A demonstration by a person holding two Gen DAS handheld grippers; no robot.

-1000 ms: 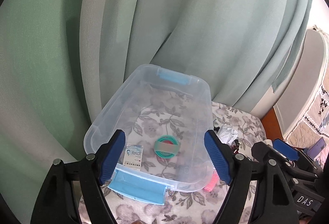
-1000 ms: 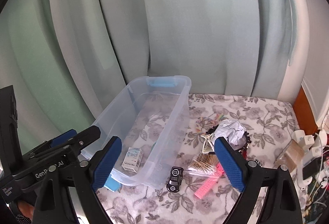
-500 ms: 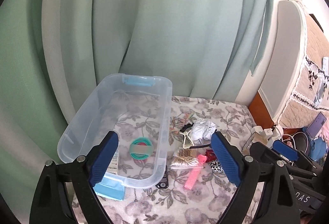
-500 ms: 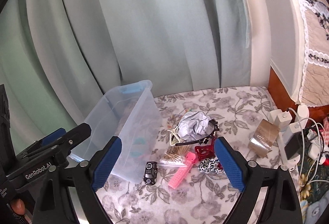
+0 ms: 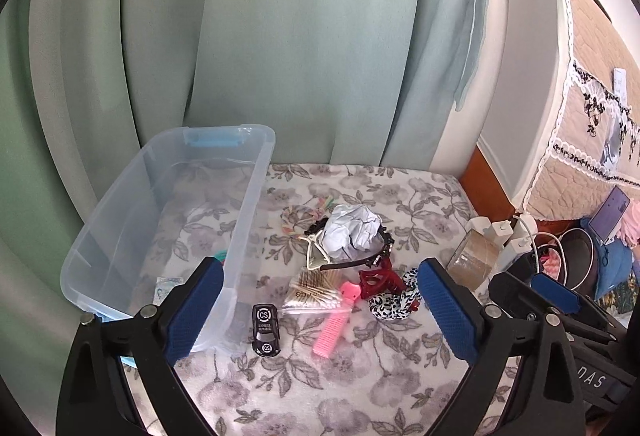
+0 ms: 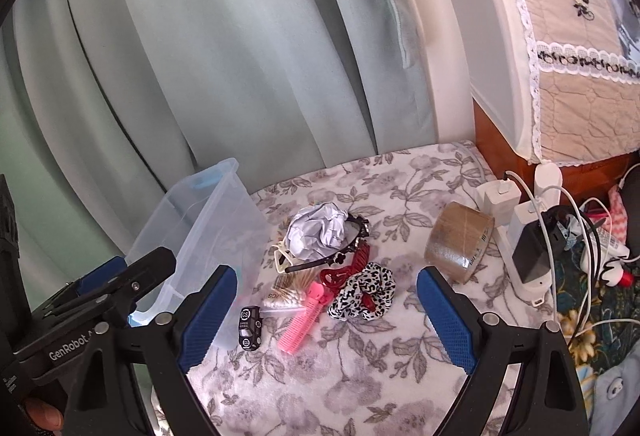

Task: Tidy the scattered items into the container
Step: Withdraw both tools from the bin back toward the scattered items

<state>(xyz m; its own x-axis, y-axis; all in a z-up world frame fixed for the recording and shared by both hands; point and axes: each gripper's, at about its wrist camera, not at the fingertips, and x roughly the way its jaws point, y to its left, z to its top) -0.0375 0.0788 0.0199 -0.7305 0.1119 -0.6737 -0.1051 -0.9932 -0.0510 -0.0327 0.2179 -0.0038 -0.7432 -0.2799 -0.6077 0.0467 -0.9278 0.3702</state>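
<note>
A clear plastic container [image 5: 248,196] with blue latches stands at the left on the floral cloth; it also shows in the right wrist view [image 6: 224,204]. Right of it lie a black toy car [image 5: 265,330], a pink comb [image 5: 334,328], a cotton swab bag [image 5: 314,290], a crumpled paper ball [image 5: 352,232], a dark red hair claw [image 5: 378,278] and a black-and-white scrunchie [image 6: 362,294]. My left gripper [image 5: 320,316] is open and empty above these items. My right gripper [image 6: 326,312] is open and empty above the comb [image 6: 302,322] and car [image 6: 250,322].
A brown tape roll [image 6: 460,240] stands right of the pile. White chargers and cables [image 6: 532,220] crowd the right edge. Green curtains [image 5: 280,36] hang behind. A small box [image 5: 168,284] and a green ring lie inside the container.
Both grippers have swung right, away from the container and over the scattered pile. Both stay open and empty.
</note>
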